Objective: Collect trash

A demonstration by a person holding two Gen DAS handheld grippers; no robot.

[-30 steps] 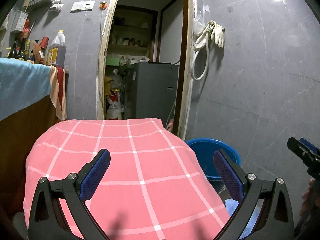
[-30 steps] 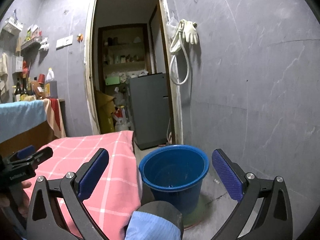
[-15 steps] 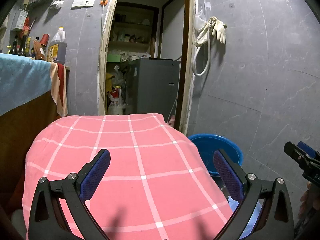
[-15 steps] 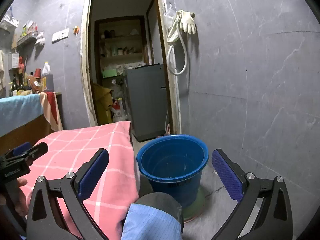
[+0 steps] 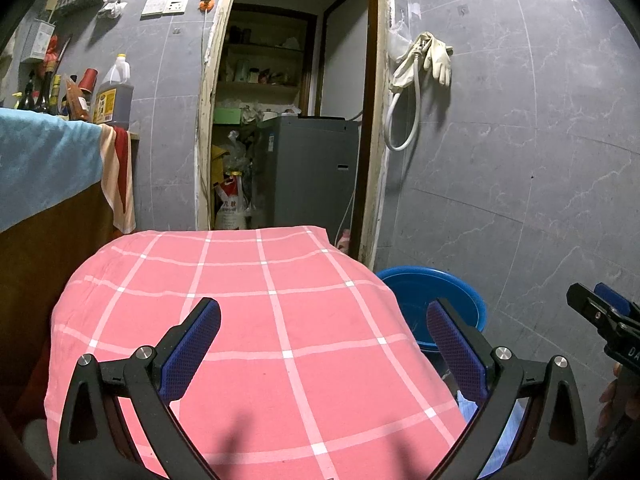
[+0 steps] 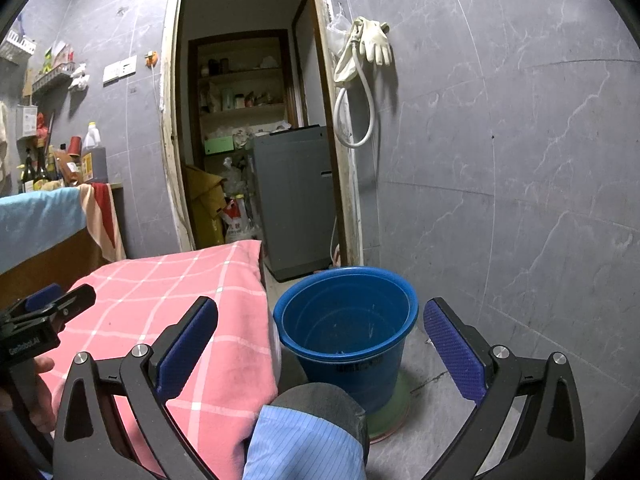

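A blue bucket [image 6: 346,328] stands on the floor by the grey wall, just right of a table under a pink checked cloth [image 5: 248,320]. My right gripper [image 6: 320,344] hovers open in front of the bucket with nothing between its blue pads. My left gripper [image 5: 323,340] is open above the pink cloth, also holding nothing. In the left wrist view the bucket [image 5: 432,300] peeks out past the cloth's right edge, and the right gripper's tip [image 5: 604,312] shows at the far right. No trash is visible on the cloth.
A knee in dark trousers with a light blue sleeve [image 6: 312,428] sits low between table and bucket. A doorway [image 5: 288,120] behind leads to a grey appliance [image 6: 296,200] and shelves. A counter with bottles [image 5: 112,96] and towels stands left. Gloves and a hose [image 6: 364,60] hang on the wall.
Both views have tilted slightly downward and forward, so the pink cloth and the bucket sit a little higher in frame. Both grippers stay open.
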